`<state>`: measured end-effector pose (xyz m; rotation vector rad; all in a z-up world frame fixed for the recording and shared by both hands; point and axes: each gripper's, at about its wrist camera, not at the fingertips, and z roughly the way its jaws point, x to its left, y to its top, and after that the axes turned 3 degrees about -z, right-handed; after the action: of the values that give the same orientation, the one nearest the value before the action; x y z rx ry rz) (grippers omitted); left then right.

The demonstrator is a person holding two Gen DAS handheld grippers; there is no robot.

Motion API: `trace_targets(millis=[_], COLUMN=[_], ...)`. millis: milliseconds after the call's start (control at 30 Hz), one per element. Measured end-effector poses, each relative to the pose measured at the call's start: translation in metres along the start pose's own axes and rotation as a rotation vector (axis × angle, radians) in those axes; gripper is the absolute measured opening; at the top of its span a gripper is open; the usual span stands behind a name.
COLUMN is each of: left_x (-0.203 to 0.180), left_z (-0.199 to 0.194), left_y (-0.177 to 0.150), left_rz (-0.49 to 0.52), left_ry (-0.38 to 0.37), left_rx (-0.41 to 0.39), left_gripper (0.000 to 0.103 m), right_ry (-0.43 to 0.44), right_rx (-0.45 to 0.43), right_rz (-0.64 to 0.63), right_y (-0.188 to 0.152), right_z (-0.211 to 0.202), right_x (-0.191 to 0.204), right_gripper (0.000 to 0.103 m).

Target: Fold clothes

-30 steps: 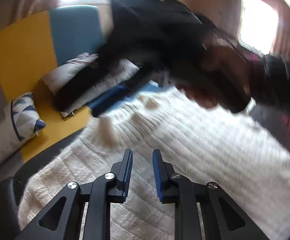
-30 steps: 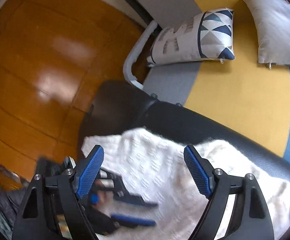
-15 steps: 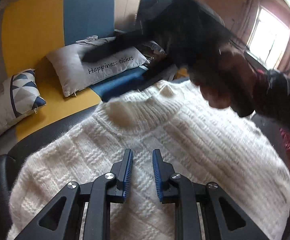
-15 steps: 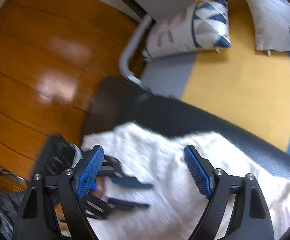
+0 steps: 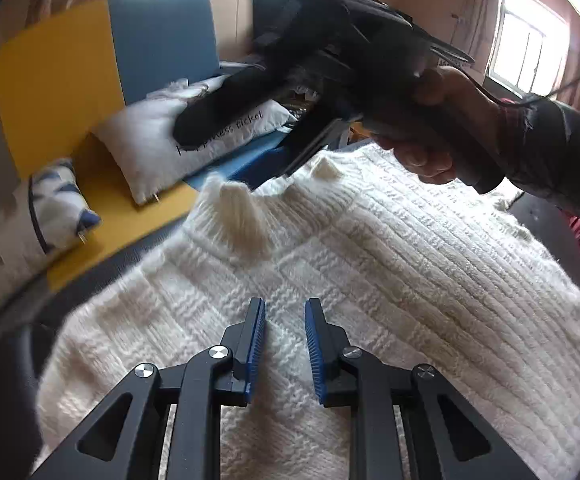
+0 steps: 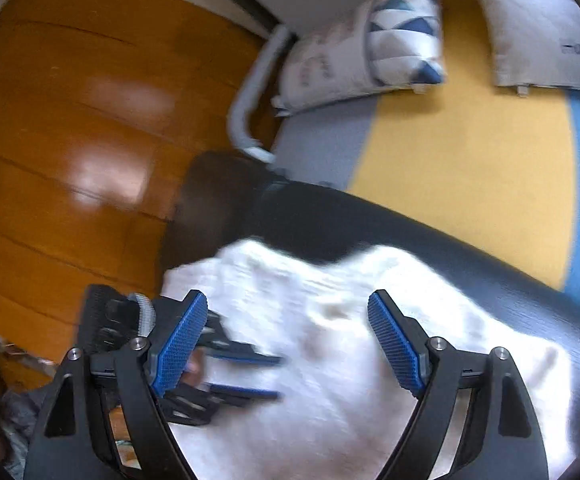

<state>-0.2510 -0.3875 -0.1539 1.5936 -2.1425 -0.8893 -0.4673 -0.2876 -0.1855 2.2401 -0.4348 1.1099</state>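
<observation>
While the white knit sweater point(image 5: 369, 280) is spread across the dark seat point(image 6: 429, 240) with its collar toward the sofa point(image 6: 469, 140), nothing is gripped. The left gripper point(image 5: 285, 344) is held low over the knit, its jaws narrowly parted and empty; the right gripper point(image 6: 288, 344) is held above, jaws spread wide. A loose, fluffy knit could be snagged or dragged off the seat if only one layer is pinched. Sleeves cannot be made out; motion blur smears the right view.
</observation>
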Motion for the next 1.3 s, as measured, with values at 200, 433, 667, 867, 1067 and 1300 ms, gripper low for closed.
trace_targets(millis=[200, 433, 667, 867, 1067, 1300], left_x=[-0.011, -0.018, -0.014, 0.005, 0.016, 0.038], left_z=[0.011, 0.029, 0.029, 0.018, 0.036, 0.057], left_y=[0.009, 0.018, 0.025, 0.044, 0.062, 0.042], left_rz=[0.037, 0.043, -0.027, -0.148, -0.168, -0.332], left_ry=[-0.037, -0.082, -0.123, -0.089, -0.069, -0.106], left_rx=[0.017, 0.049, 0.068, -0.005, -0.016, -0.004], left_gripper=[0.020, 0.020, 0.021, 0.021, 0.021, 0.020], right_ry=[0.030, -0.009, -0.097, -0.144, -0.117, -0.195], right_rx=[0.025, -0.035, -0.051, -0.081, -0.044, -0.121], right_rz=[0.015, 0.081, 0.082, 0.051, 0.055, 0.206], right_y=[0.010, 0.020, 0.020, -0.006, -0.041, -0.067], right_z=[0.024, 0.021, 0.016, -0.032, -0.056, -0.070], right_x=[-0.002, -0.022, -0.016, 0.004, 0.010, -0.036], right_gripper=[0.089, 0.090, 0.090, 0.090, 0.090, 0.062])
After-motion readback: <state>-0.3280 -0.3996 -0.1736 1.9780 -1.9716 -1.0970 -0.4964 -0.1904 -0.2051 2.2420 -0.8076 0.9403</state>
